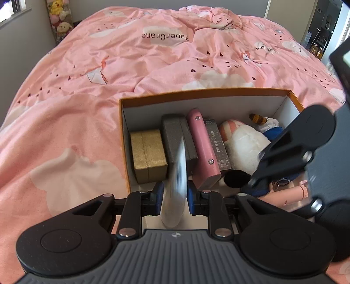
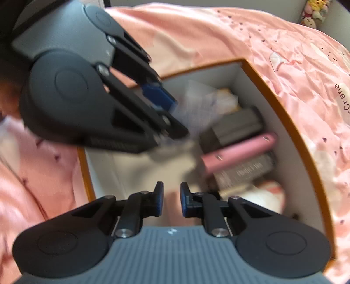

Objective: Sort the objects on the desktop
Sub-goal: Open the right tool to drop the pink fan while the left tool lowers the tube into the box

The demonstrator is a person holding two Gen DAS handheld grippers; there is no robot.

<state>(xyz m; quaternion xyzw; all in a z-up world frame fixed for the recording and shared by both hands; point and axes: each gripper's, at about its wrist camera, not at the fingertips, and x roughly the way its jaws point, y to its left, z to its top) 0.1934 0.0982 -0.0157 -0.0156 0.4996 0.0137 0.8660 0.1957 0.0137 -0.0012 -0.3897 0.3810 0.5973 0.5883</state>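
Note:
An orange-rimmed white box (image 1: 203, 91) sits on the pink bed. It holds a gold box (image 1: 148, 155), a grey case (image 1: 177, 137), a pink binder (image 1: 202, 148), a dark photo-card box (image 1: 216, 146) and a plush toy (image 1: 245, 142). My left gripper (image 1: 174, 196) is shut on a thin white card (image 1: 178, 174), held edge-on over the box's near end. My right gripper (image 2: 171, 201) is open and empty above the box (image 2: 284, 118); the left gripper (image 2: 159, 102) with the blurred card (image 2: 196, 104) shows ahead of it.
The pink duvet (image 1: 109, 76) printed with clouds surrounds the box. Stuffed toys (image 1: 59, 19) hang in the far left corner. The right gripper's body (image 1: 306, 139) hangs over the box's right side. A doorway (image 1: 323, 28) lies far right.

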